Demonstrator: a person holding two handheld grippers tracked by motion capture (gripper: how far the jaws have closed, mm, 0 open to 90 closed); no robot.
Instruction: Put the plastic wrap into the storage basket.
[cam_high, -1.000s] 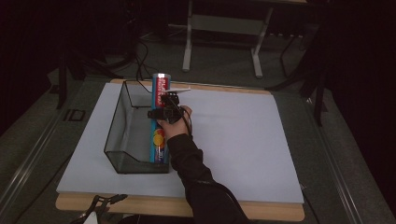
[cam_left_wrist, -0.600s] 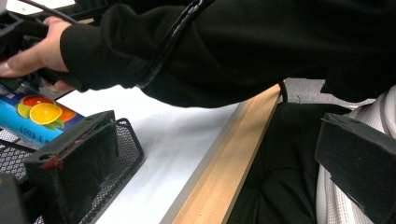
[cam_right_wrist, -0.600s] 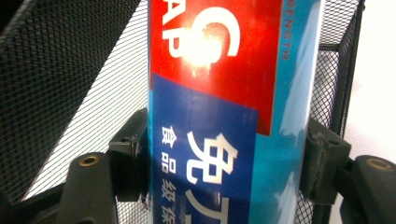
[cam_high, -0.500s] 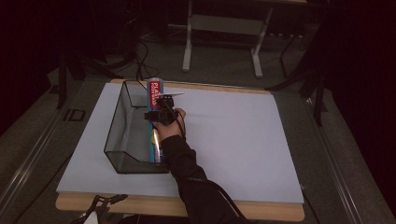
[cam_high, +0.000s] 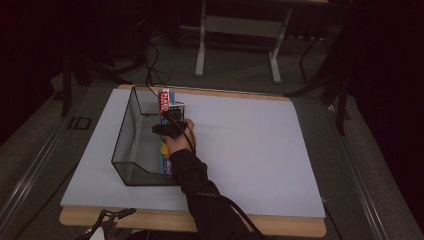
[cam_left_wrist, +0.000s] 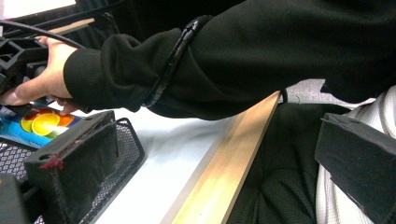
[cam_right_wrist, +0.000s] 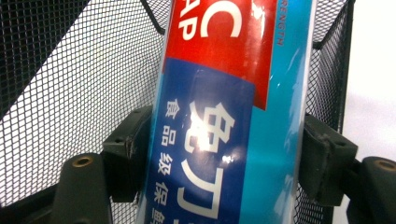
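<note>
High view: the right gripper (cam_high: 169, 116) sets a long box (cam_high: 164, 131) inside the mesh basket (cam_high: 131, 150) on the surface (cam_high: 250, 145). Right gripper view: jaws, just opening, flank the box, contact unclear. Left gripper view: the left gripper (cam_left_wrist: 210, 154) stands open.

High view from above, looking forward-down; both gripper views close, low, sharing the mesh basket (cam_high: 131, 150) (cam_left_wrist: 119, 149) (cam_right_wrist: 70, 70).
</note>
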